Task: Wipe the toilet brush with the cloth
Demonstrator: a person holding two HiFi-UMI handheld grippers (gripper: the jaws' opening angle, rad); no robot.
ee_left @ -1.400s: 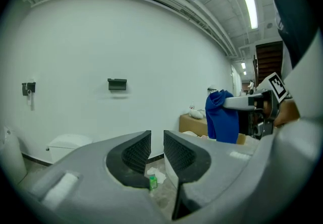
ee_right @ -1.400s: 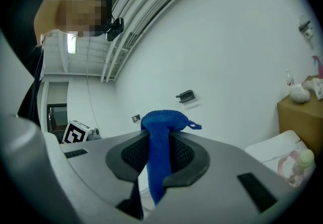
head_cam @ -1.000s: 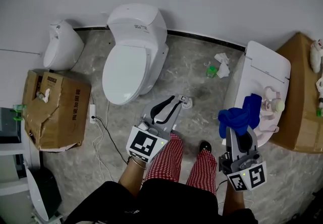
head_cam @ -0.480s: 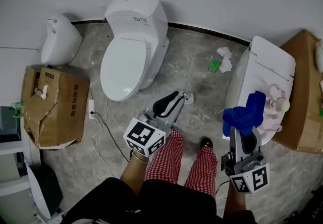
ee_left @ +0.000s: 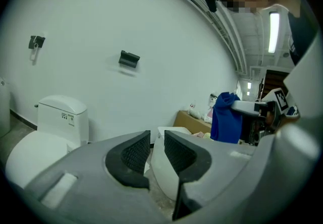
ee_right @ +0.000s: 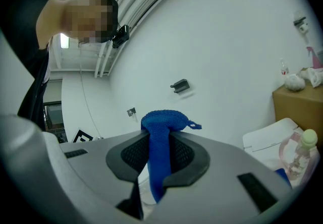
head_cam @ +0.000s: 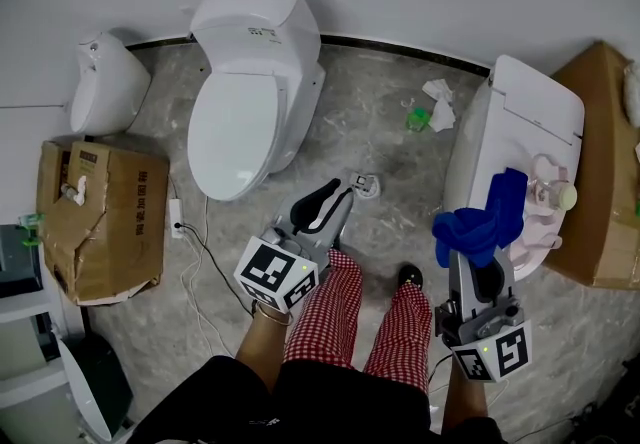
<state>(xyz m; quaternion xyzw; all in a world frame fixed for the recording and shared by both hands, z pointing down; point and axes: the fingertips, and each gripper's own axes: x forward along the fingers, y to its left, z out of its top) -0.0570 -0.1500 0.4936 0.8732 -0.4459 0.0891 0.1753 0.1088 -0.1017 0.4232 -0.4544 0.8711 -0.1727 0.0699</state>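
Right gripper (ee_right: pixel 159 150): clenching the cloth (head_cam: pixel 480 222), lower right of the head view.
Left gripper (ee_left: pixel 157 150): hanging slightly parted, holding nothing, centre.
Around: toilet (head_cam: pixel 240 112) upper centre, box (head_cam: pixel 95 222) left, litter (head_cam: pixel 430 114).
Unclear: pink item (head_cam: pixel 548 197) sitting on right toilet (head_cam: pixel 520 122).

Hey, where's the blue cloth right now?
The blue cloth is clamped in the right gripper, at the head view's lower right, next to the white toilet on that side.

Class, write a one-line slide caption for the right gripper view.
Right gripper pinches a blue knitted cloth between its jaws before a white wall.
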